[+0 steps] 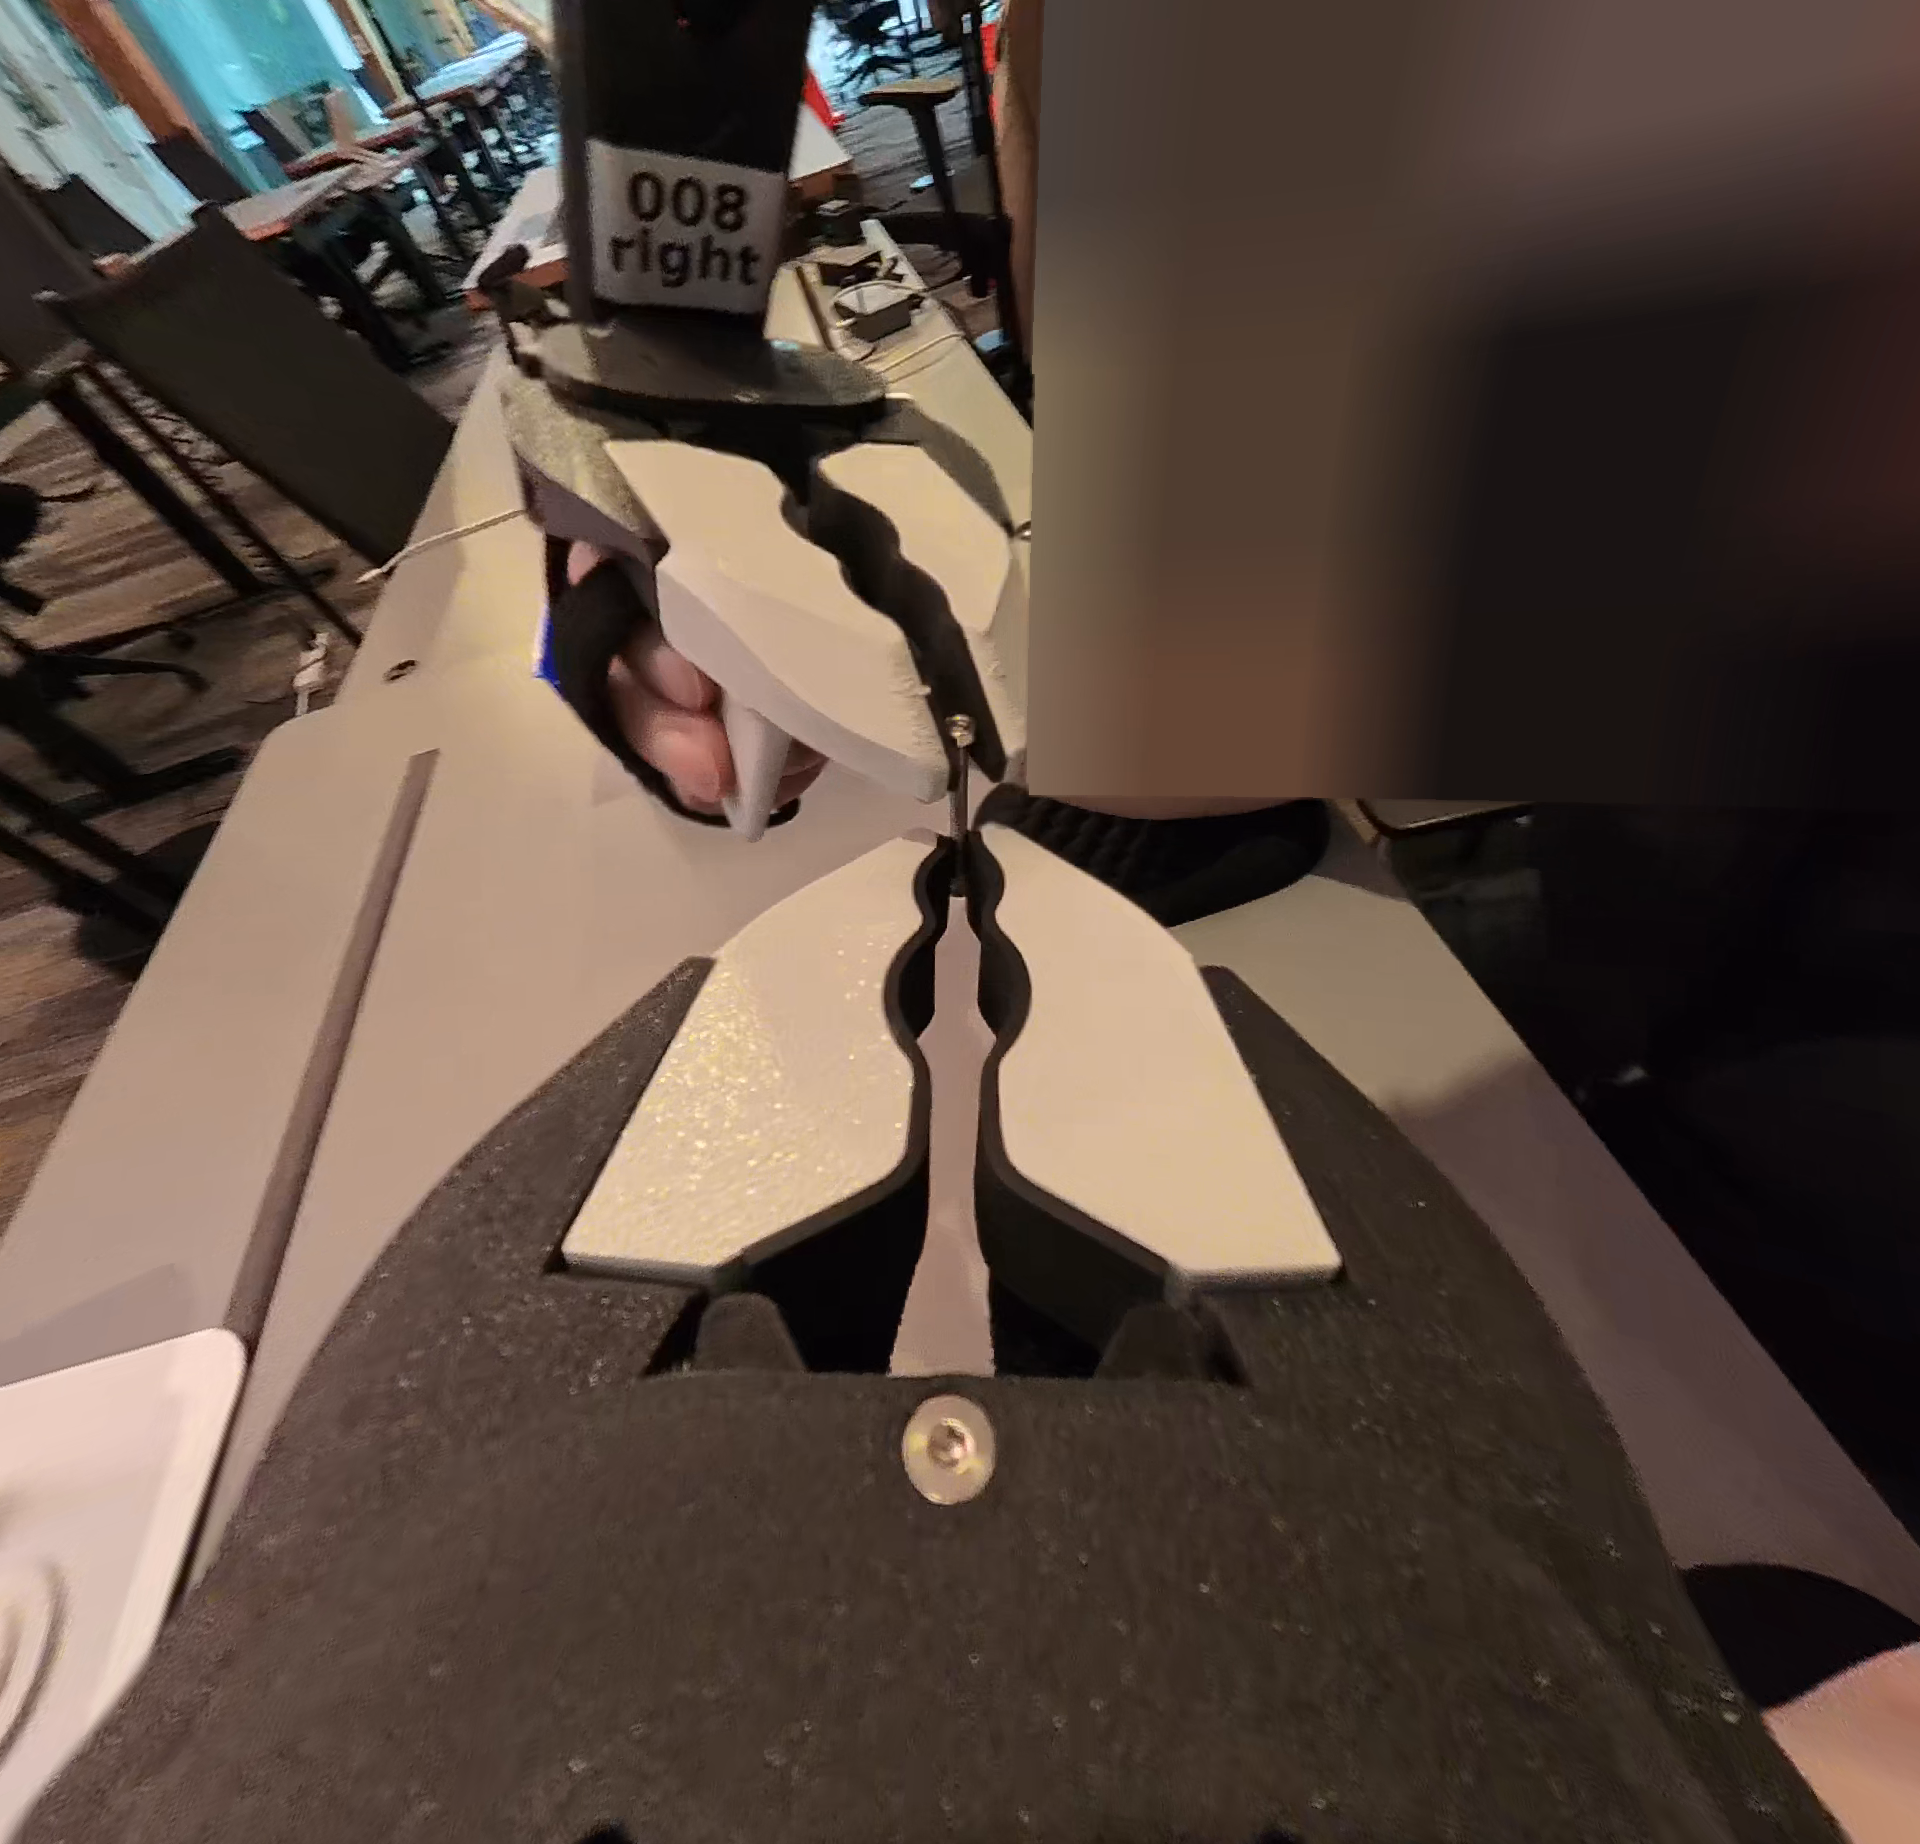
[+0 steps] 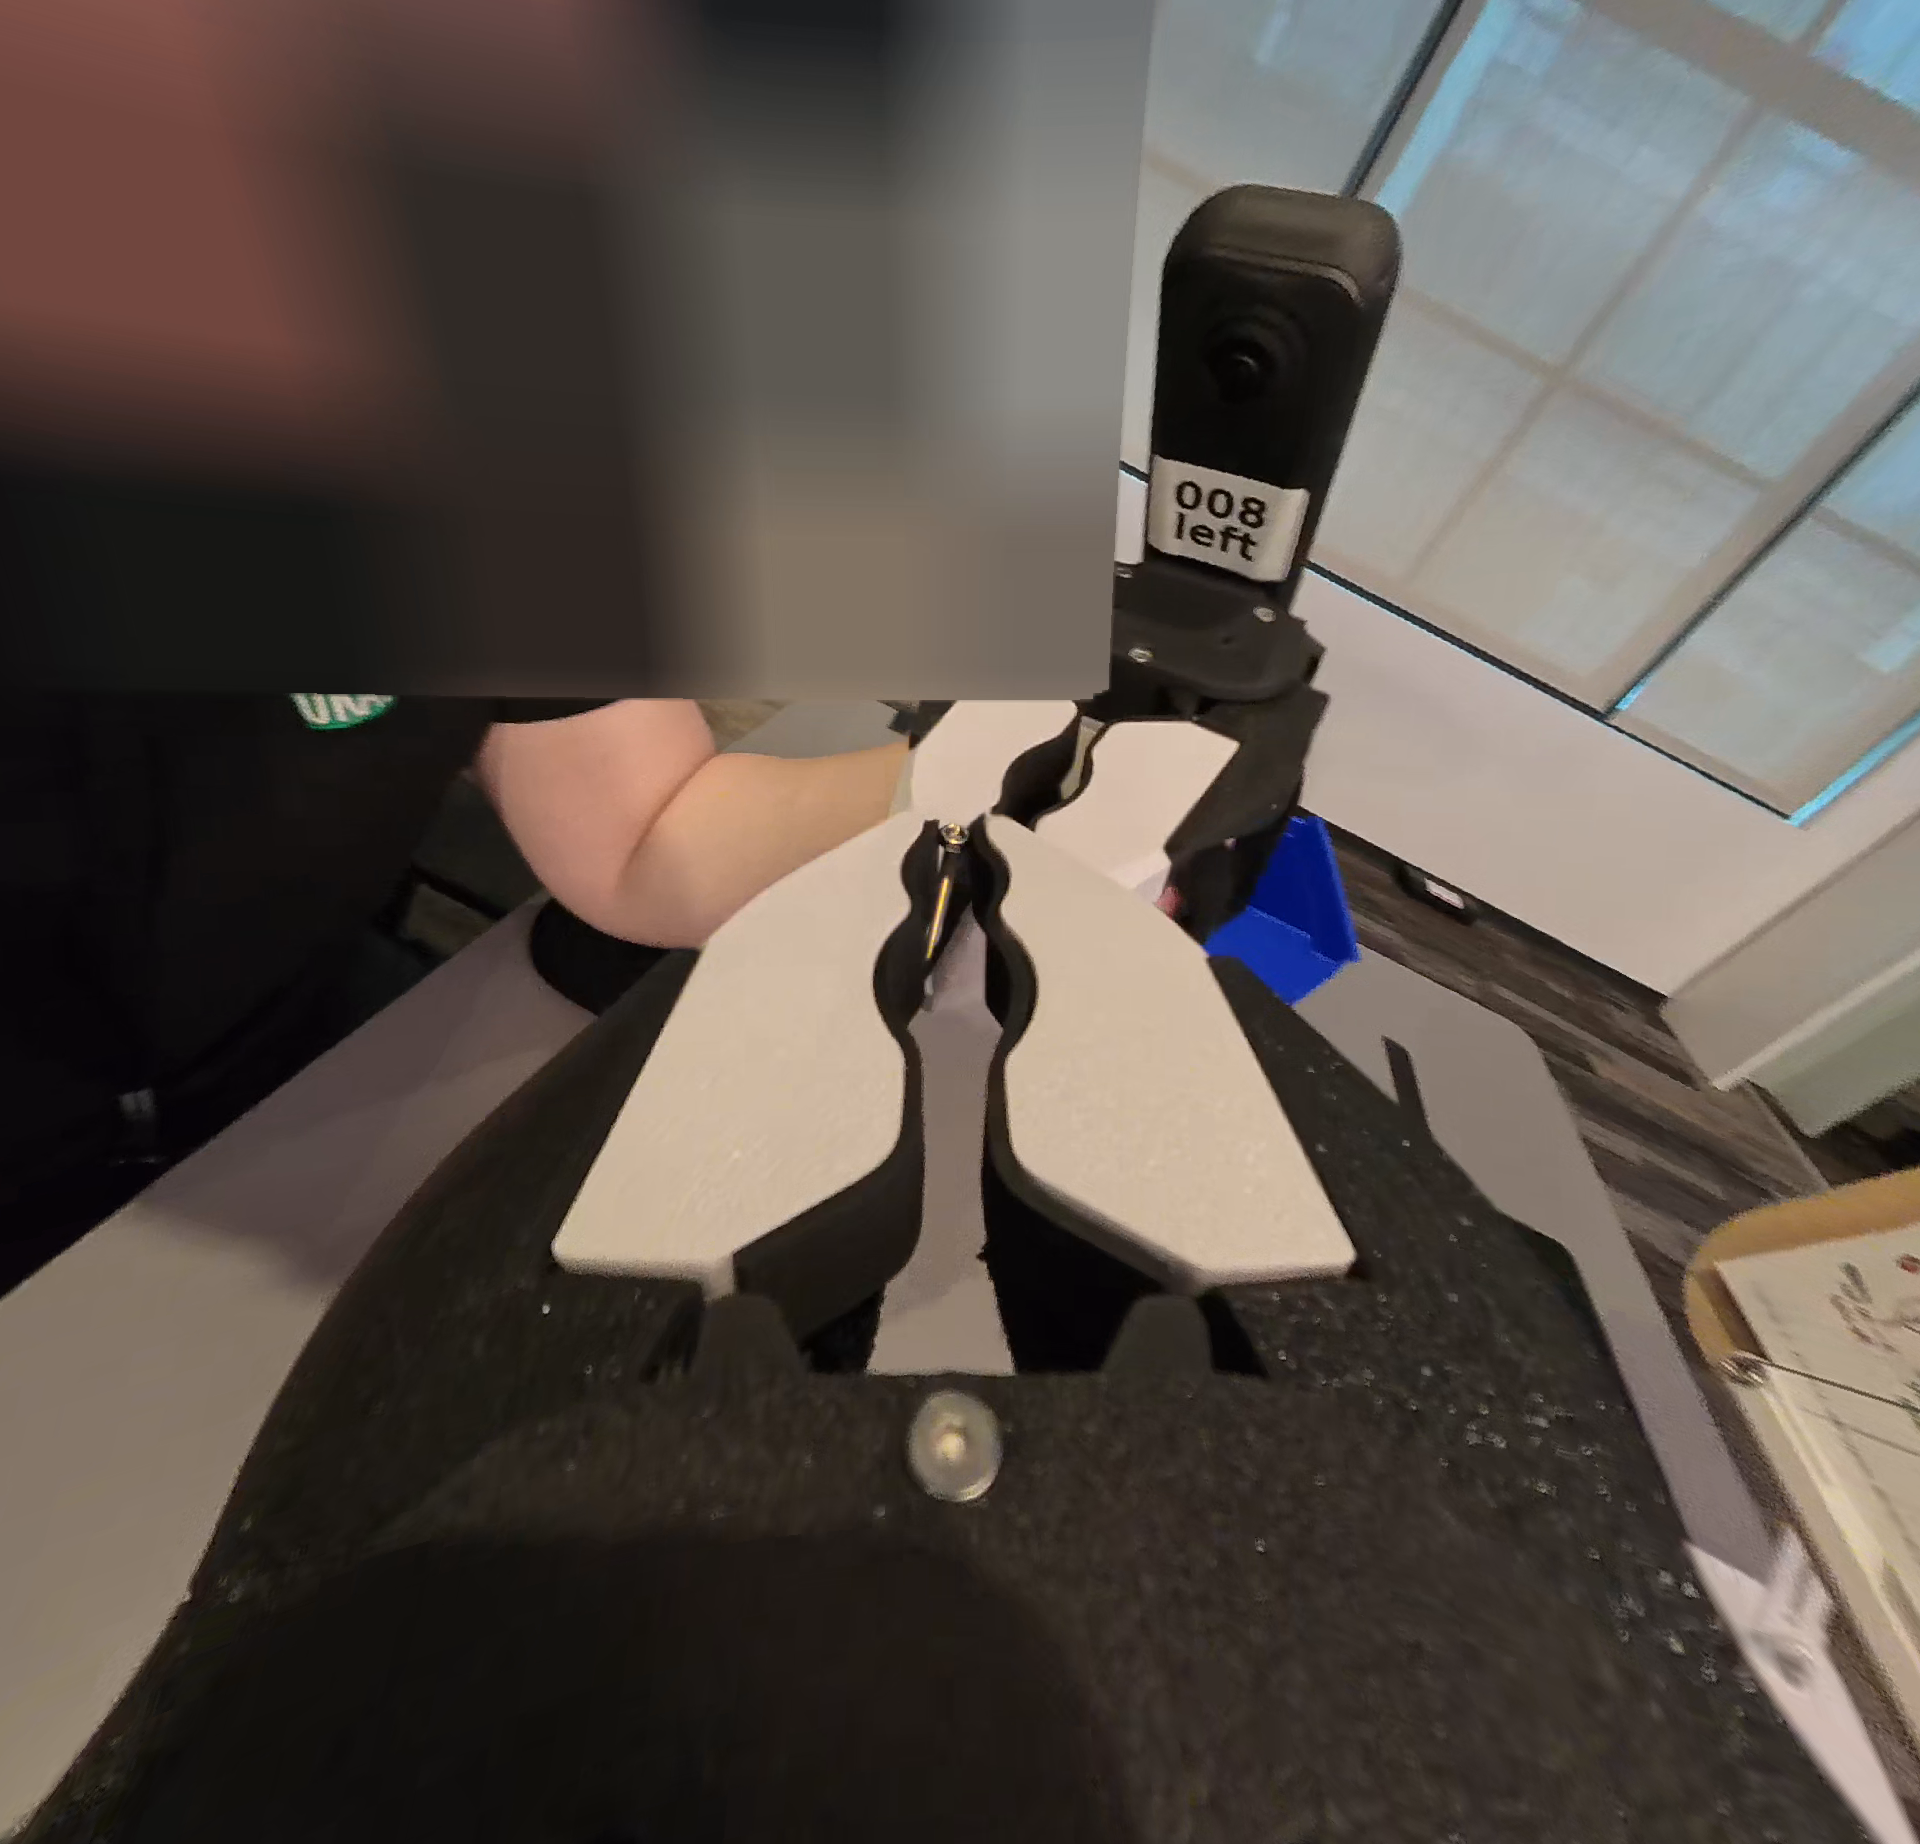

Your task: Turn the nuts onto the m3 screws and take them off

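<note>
Right gripper [image 2: 954, 844] pinches screw [image 2: 943, 895] at head end; left gripper [image 1: 961, 849] pinches its far tip, above table [image 1: 499, 921].

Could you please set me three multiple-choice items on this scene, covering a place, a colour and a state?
1. Where is the screw's head?
A at the right gripper's tips
B deep inside the left gripper
C clear of both grippers

2. What colour is the bin behind the left gripper?
A red
B green
C blue

3. How does the right gripper stand?
A wide open
B shut on the screw
C shut on the bin

Answers:
1 A: in the left wrist view, the head sits at the right gripper's tips and the shaft runs down to the left gripper's tips.
2 C: the right wrist view shows a blue bin there.
3 B: its jaws pinch the screw just under the head.
</note>
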A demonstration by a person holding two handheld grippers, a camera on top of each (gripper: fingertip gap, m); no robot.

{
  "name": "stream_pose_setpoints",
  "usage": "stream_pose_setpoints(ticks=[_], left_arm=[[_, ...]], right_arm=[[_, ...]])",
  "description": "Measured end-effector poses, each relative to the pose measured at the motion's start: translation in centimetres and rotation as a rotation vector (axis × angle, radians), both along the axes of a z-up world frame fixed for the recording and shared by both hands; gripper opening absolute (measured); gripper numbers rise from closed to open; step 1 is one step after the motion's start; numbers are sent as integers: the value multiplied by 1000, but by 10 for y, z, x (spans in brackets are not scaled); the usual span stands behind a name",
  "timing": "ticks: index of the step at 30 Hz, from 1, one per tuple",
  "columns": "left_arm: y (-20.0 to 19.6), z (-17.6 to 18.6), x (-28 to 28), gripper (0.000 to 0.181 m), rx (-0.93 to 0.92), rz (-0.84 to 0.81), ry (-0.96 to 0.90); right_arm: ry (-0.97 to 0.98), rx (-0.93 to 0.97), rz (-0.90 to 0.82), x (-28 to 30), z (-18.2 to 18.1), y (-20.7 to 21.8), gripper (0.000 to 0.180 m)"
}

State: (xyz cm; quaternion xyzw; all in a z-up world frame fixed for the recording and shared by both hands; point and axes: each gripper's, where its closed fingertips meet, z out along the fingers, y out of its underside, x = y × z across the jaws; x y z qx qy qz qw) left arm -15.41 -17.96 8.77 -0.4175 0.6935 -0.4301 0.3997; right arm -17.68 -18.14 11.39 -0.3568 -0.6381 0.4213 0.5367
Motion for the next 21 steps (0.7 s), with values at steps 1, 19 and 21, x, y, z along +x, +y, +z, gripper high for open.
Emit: stream_pose_setpoints(ticks=[1,19,21], left_arm=[[-1,0,0,2,-10,-15,-1],[69,38,0,2,162,509,-181],[76,42,-2,2,200,587,-191]], right_arm=[[6,-15,22,0,0,-1,5],[245,-14,-518,13,46,67,22],[255,12,-580,11,49,70,22]])
